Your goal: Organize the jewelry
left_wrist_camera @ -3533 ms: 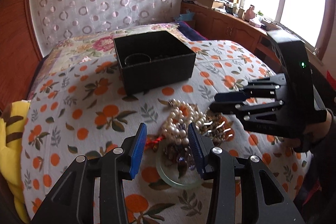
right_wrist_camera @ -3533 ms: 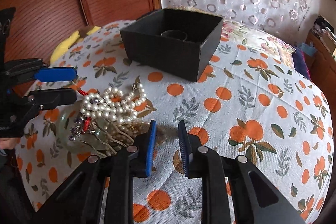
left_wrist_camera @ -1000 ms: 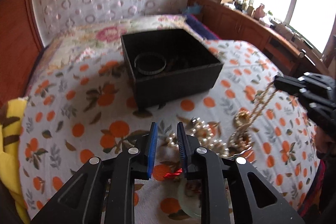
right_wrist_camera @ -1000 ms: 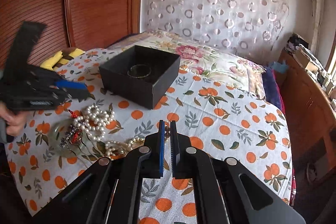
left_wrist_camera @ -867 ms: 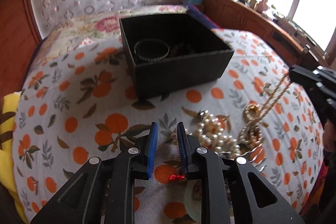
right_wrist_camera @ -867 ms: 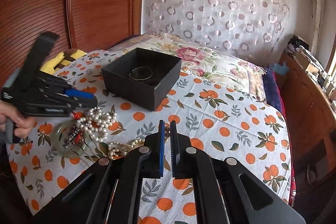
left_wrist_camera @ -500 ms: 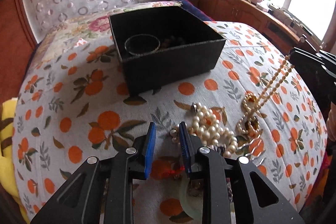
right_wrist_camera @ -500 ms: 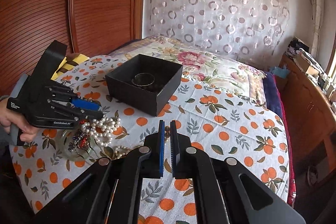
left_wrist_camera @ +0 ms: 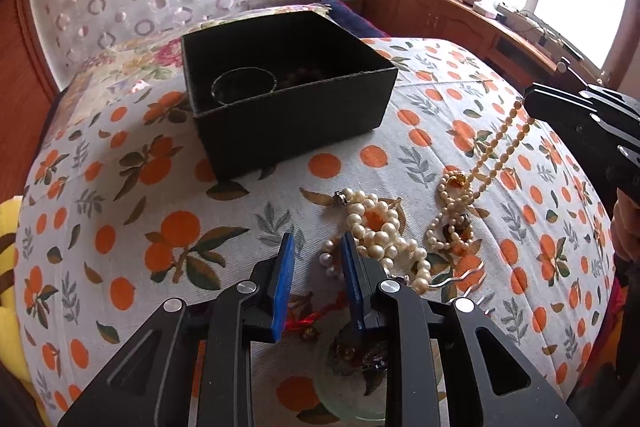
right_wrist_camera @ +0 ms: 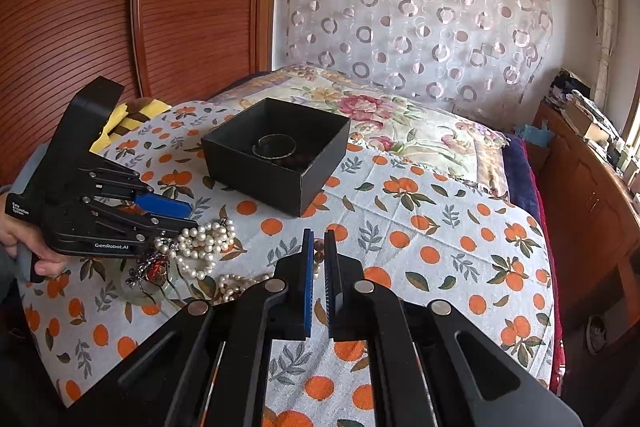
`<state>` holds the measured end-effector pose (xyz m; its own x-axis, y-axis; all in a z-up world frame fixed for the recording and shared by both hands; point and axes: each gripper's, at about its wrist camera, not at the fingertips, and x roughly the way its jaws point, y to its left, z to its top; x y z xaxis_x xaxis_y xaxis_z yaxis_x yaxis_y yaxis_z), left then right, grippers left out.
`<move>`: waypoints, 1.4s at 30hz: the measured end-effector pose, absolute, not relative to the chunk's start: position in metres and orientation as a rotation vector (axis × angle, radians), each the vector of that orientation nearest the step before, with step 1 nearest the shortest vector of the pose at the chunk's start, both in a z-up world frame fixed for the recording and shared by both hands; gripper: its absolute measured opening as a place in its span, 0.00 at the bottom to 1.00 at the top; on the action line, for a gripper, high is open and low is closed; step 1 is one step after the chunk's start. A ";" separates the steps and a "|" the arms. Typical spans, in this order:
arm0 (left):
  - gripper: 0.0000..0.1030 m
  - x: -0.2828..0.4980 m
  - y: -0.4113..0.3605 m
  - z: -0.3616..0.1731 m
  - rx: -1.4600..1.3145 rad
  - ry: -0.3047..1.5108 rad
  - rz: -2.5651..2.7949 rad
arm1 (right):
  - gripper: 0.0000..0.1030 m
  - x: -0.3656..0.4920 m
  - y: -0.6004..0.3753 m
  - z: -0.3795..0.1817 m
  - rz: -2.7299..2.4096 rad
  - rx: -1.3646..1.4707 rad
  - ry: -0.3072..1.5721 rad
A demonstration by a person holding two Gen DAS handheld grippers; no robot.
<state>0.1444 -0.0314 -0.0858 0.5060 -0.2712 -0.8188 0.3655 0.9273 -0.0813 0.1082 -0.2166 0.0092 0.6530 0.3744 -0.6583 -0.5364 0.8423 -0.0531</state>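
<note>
A black open box (left_wrist_camera: 288, 91) stands on the orange-print cloth, with a bangle (left_wrist_camera: 244, 85) and dark beads inside; it also shows in the right wrist view (right_wrist_camera: 276, 151). My right gripper (right_wrist_camera: 319, 247) is shut on a thin cream bead necklace (left_wrist_camera: 496, 151), whose strand hangs from the fingers down to the pile. My left gripper (left_wrist_camera: 318, 259) is open a little, low over a chunky white pearl strand (left_wrist_camera: 376, 227). It also shows in the right wrist view (right_wrist_camera: 176, 215), where the pearls (right_wrist_camera: 204, 243) lie under it.
A clear glass dish (left_wrist_camera: 352, 379) with dark trinkets and a red cord sits under my left gripper. A yellow soft toy (left_wrist_camera: 8, 267) lies at the left edge. A wooden sideboard (left_wrist_camera: 460, 19) runs under the window on the right.
My right gripper has risen and pulled back, drawing the cream necklace up out of the pile. My left gripper has opened a bit and edged forward over the pearls.
</note>
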 end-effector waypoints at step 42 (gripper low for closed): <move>0.06 0.128 -0.026 0.078 0.071 0.575 -0.339 | 0.05 0.110 -0.201 0.113 0.552 -0.235 0.473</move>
